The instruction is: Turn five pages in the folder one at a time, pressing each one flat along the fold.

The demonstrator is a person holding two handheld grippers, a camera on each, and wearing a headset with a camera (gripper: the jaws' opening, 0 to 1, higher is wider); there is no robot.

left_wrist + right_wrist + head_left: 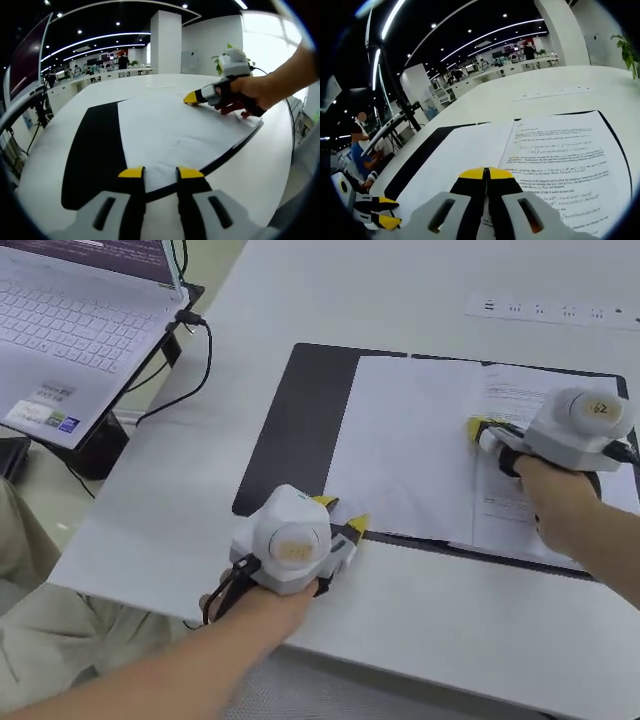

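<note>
Head view: the folder lies open on the table — left gripper at the near corner of the blank page, right gripper on the fold. Left gripper view: jaws slightly apart. Right gripper view: jaws pressed together, empty.

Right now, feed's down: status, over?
Left tool open at near edge of folder. Right tool shut at the fold. Turned page lies flat. Laptop cable apart, left.
</note>
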